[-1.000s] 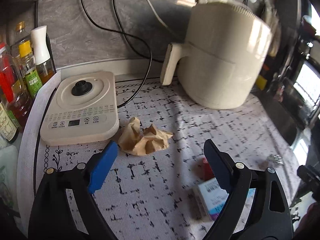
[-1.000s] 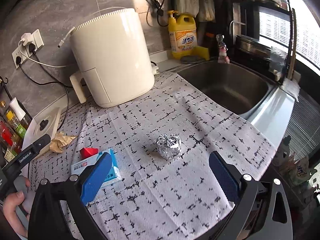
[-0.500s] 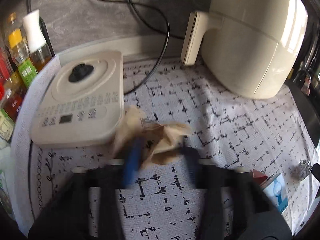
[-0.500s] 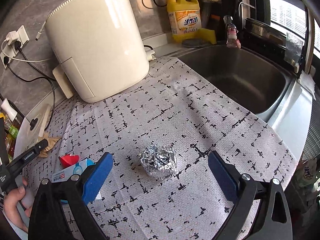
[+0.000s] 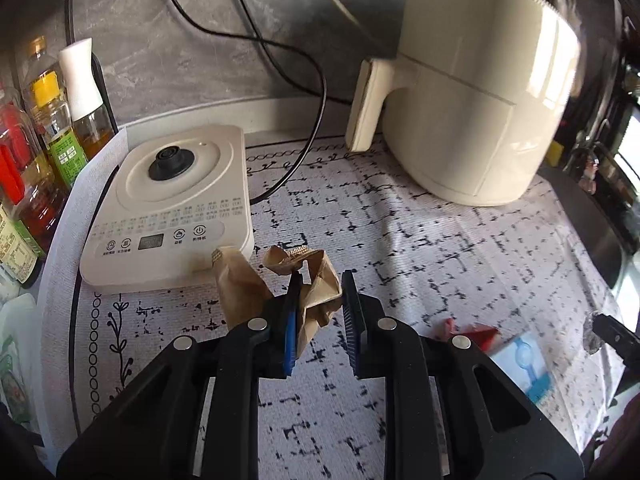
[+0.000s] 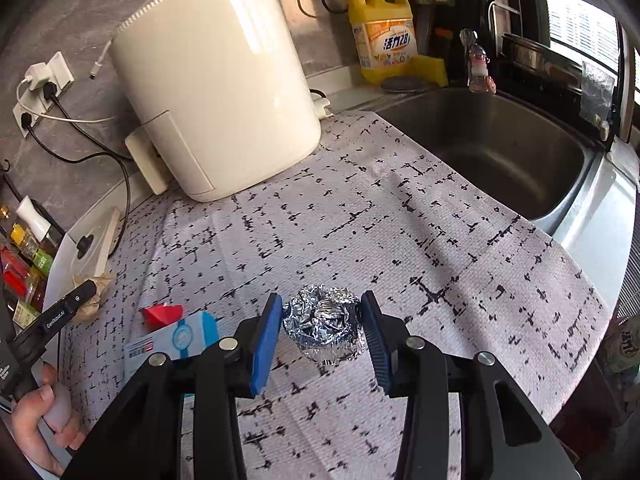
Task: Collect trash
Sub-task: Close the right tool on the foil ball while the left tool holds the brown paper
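Note:
My left gripper (image 5: pixel 320 300) is shut on a crumpled brown paper (image 5: pixel 316 284), which sits on the patterned mat (image 5: pixel 400 280) in front of a cream induction cooker (image 5: pixel 176 204). My right gripper (image 6: pixel 320 320) is shut on a crumpled foil ball (image 6: pixel 324 326), its blue pads touching both sides. A blue-and-white carton (image 6: pixel 176 340) with a red scrap (image 6: pixel 160 314) lies on the mat left of the foil; both also show in the left wrist view, the carton (image 5: pixel 524 364) low at right. The brown paper shows in the right wrist view (image 6: pixel 94 298) too.
A cream air fryer (image 6: pixel 212 88) stands at the back. A steel sink (image 6: pixel 492 148) is to the right, with a yellow detergent jug (image 6: pixel 384 44) behind it. Oil and sauce bottles (image 5: pixel 44 140) line the left edge. Black cables (image 5: pixel 304 92) run along the wall.
Both grippers moved forward and closed: the left on the brown paper, the right on the foil ball. One second ago both were open and short of these things.

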Available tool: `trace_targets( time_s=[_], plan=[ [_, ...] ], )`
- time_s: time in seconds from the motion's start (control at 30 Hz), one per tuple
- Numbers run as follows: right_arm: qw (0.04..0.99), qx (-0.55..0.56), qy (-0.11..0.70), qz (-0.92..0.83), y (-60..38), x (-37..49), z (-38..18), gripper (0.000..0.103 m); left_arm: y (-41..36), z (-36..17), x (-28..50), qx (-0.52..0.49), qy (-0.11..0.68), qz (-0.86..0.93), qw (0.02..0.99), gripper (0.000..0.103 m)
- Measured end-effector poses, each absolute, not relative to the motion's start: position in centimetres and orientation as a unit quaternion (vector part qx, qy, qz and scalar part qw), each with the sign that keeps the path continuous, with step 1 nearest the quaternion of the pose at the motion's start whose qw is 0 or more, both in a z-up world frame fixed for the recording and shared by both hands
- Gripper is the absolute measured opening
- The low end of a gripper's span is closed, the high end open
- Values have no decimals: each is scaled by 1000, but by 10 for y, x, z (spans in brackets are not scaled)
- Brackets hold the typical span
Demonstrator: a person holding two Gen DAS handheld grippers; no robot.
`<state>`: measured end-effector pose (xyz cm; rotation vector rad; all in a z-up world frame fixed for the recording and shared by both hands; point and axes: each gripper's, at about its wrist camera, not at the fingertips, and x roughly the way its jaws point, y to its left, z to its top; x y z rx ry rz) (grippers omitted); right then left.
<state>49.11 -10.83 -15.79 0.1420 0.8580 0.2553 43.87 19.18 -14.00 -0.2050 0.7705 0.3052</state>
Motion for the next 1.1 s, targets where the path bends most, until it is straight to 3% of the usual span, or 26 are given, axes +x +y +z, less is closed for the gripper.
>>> trace_targets(
  time_s=[0.53, 1.1],
  plan=[
    [916, 67, 391, 64, -112, 398, -134, 41, 167, -127, 394, -103, 345, 51, 932, 20],
    [930, 100, 353, 5, -192, 310, -108, 41, 52, -102, 364, -57, 325, -53, 942, 20]
  ],
)
